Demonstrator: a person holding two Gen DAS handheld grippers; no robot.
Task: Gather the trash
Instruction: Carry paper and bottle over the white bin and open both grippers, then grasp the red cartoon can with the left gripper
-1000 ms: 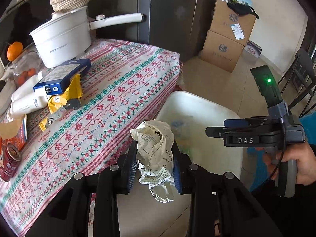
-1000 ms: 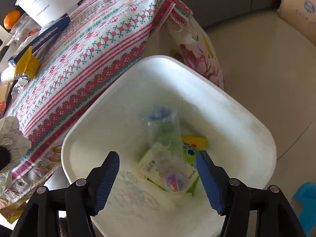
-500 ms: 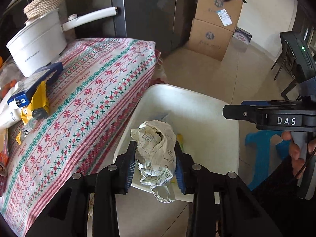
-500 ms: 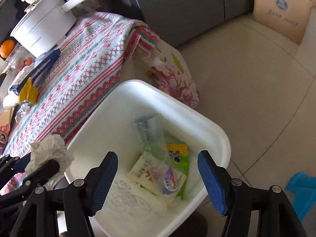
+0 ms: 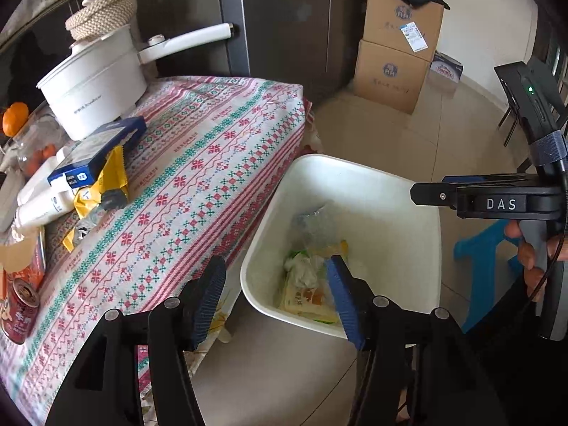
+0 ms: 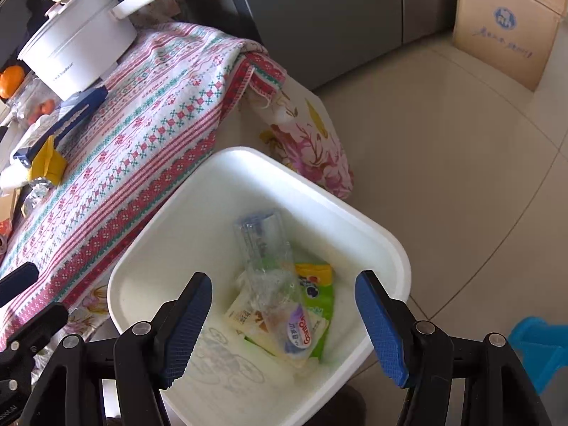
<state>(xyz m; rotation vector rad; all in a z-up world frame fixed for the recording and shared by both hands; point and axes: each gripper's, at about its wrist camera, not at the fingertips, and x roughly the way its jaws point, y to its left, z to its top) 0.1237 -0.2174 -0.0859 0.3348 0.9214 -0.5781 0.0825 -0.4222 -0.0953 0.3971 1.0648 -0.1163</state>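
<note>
The left gripper (image 5: 277, 301) had released the crumpled white paper wad (image 5: 301, 271), now inside the white plastic bin (image 5: 419, 248) at 3 o'clock of the table; the right gripper (image 6: 284, 319) hovered agape. One item collected.

We see the left claw (image 5: 277, 301) now spread wide and empty; the crumpled paper (image 5: 301, 271) it gripped lies in the white bin (image 5: 408, 284), at its 1 o'clock.

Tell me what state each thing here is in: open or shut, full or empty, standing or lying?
Left hand-held gripper: open, empty.
Right hand-held gripper: open, empty.
White bin: uncovered, partly filled.
Clear plastic bottle: lying tilted in the bin.
White pot: lidded, upright.
Red can: lying down.
Yellow wrapper: crumpled, on the tablecloth.
</note>
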